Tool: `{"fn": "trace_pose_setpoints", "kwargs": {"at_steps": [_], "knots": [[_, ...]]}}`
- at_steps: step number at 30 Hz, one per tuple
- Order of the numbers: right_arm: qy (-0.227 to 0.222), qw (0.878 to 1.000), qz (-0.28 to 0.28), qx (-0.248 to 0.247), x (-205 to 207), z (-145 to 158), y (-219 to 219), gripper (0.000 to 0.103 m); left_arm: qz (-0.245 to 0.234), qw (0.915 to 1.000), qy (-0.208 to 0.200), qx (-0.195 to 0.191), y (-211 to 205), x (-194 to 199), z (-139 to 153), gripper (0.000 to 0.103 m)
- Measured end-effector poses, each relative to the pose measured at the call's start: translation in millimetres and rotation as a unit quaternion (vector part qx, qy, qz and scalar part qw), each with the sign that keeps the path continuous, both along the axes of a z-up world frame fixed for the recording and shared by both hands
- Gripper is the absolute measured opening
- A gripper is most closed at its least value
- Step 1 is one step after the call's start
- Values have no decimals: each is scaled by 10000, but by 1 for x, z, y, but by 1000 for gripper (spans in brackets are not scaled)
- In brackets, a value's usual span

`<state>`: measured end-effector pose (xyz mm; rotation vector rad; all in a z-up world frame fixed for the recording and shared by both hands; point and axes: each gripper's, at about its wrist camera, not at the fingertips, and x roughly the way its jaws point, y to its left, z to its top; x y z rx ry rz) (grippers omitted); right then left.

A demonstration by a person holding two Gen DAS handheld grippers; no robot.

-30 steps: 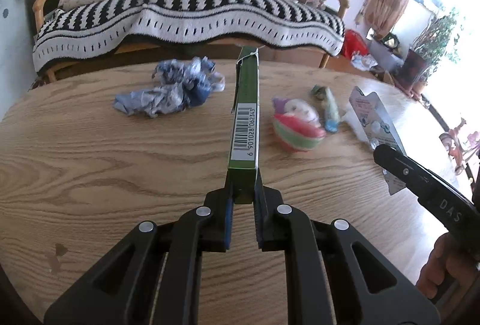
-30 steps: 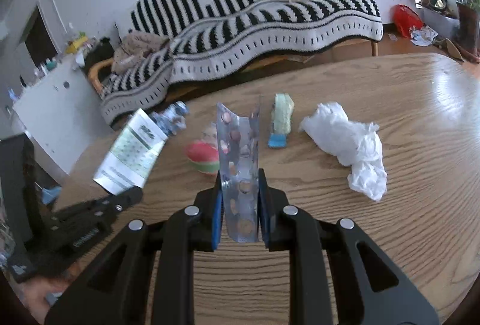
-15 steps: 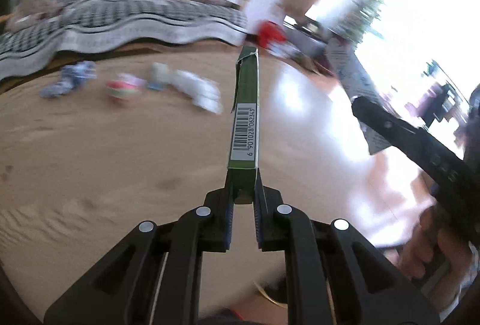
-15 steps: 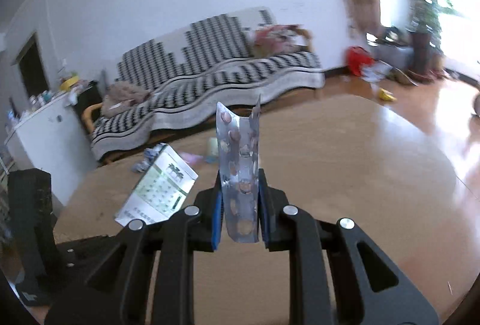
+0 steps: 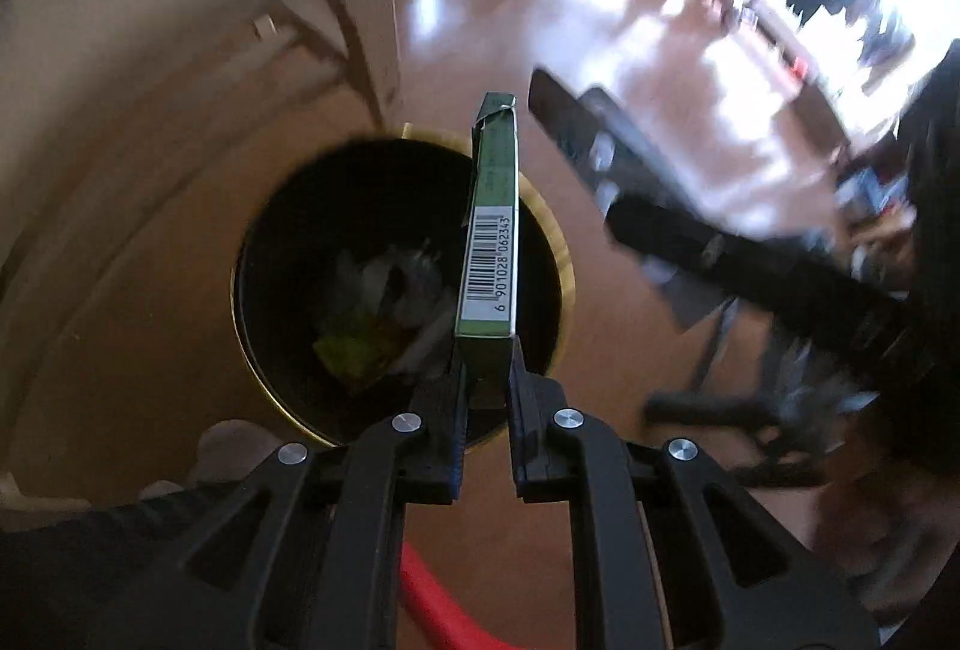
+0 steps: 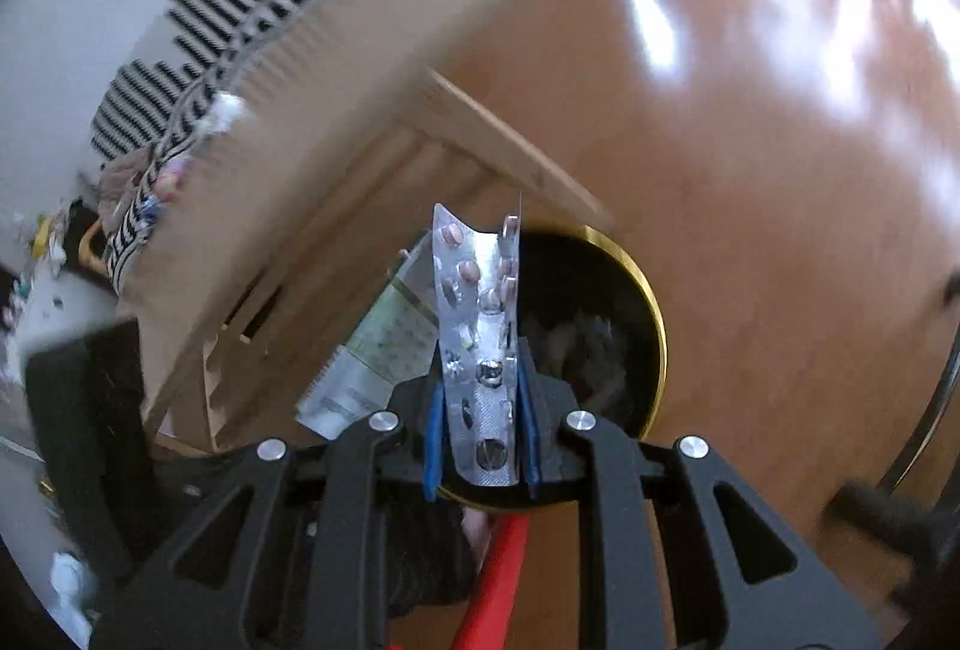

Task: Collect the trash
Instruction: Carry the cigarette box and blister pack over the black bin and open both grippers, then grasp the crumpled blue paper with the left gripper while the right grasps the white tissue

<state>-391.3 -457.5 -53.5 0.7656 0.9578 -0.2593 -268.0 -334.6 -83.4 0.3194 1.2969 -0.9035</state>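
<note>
The left gripper (image 5: pixel 485 398) was clamped on a flattened green carton (image 5: pixel 489 254) above the black bin (image 5: pixel 264 254). The right gripper (image 6: pixel 480 410) pinched a silver blister pack (image 6: pixel 480 350) over the bin's gold rim (image 6: pixel 657 344).

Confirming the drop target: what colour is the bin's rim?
Gold, on a black bin; clearest in the left wrist view.
</note>
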Motion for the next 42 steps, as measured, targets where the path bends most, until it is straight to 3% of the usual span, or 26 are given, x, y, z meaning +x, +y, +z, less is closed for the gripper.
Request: {"fn": "trace_pose_setpoints", "kwargs": {"at_steps": [2, 5, 7, 18, 20, 21, 22, 23, 26, 30, 33, 36, 39, 42], "knots": [[142, 9997, 40, 169, 2, -21, -2, 20, 237, 9983, 489, 224, 1, 12, -25, 11], [260, 9990, -7, 358, 6, -39, -4, 20, 358, 9986, 357, 168, 4, 24, -23, 11], [305, 9988, 2, 393, 6, -45, -4, 20, 378, 9978, 502, 213, 6, 29, -30, 11], [414, 9984, 1, 388, 32, -41, -2, 20, 246, 9972, 704, 113, 1, 21, -36, 11], [370, 9989, -83, 288, 33, -36, -3, 25, 210, 9975, 655, 168, 0, 16, -32, 12], [300, 9992, -126, 221, 31, -31, -5, 51, 209, 9976, 619, 216, 1, 15, -33, 30], [264, 9993, -195, 186, 30, -28, -8, 94, 244, 9978, 550, 272, 1, 11, -32, 50], [193, 9991, -324, 184, 28, -23, -12, 95, 320, 9983, 421, 246, 2, 9, -30, 95], [112, 9987, -357, 351, 26, -14, -21, 96, 237, 9991, 309, -154, 3, 4, -16, 97], [-50, 9988, -486, -17, 20, 5, -24, 96, 196, 9981, 478, -323, 8, -1, 6, 97], [-233, 9962, -603, -579, 17, 22, -24, 96, 412, 9950, -106, -900, 30, 3, 55, 97], [67, 9961, -381, -795, 32, 24, -21, 96, 743, 9849, -863, -1308, 65, 25, 102, 97], [334, 9977, -134, -571, 64, 24, -16, 96, 1433, 9702, -1458, -1303, 120, 65, 132, 97], [107, 9985, 115, -529, 96, 40, 1, 96, 2370, 9488, -1827, -1010, 197, 117, 149, 97]]}}
